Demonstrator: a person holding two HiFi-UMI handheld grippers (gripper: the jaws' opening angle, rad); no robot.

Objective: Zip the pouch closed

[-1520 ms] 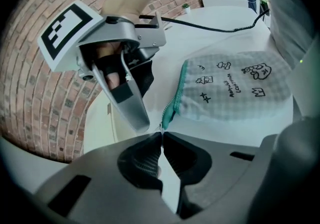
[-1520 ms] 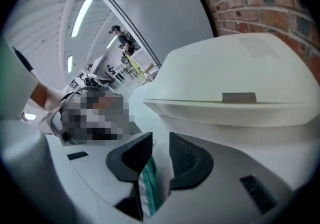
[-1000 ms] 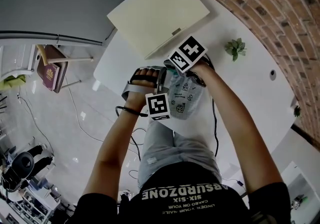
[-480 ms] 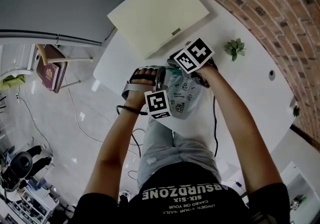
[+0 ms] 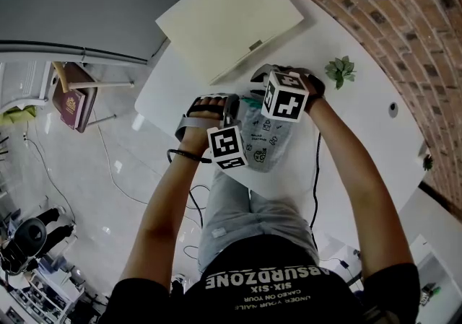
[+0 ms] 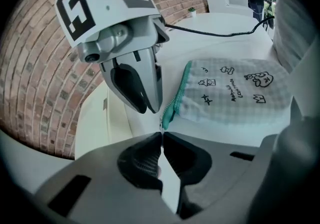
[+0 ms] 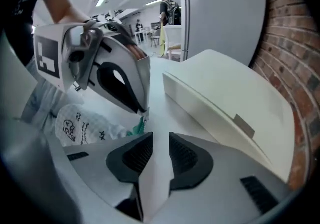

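The checked cloth pouch (image 5: 263,138) with small black drawings lies on the white table (image 5: 346,128). Its green zipper (image 6: 176,99) runs along the left side in the left gripper view. My left gripper (image 6: 161,135) is shut on the pouch's corner at the zipper's end. My right gripper (image 7: 161,144) hovers close beside that same end. Its jaws are opening, with only bare table showing between them. In the right gripper view the left gripper (image 7: 145,111) pinches the green corner (image 7: 138,127). In the left gripper view the right gripper (image 6: 151,108) hangs just above the zipper's end.
A flat white box (image 5: 231,19) lies on the table just beyond the pouch. A small green plant (image 5: 339,70) stands to the right by the brick wall. A black cable (image 6: 220,31) crosses the table past the pouch. People stand in the room far behind.
My right gripper has rolled about its own axis, so its marker cube now faces another way and sits lower right. Left gripper and pouch have stayed put.
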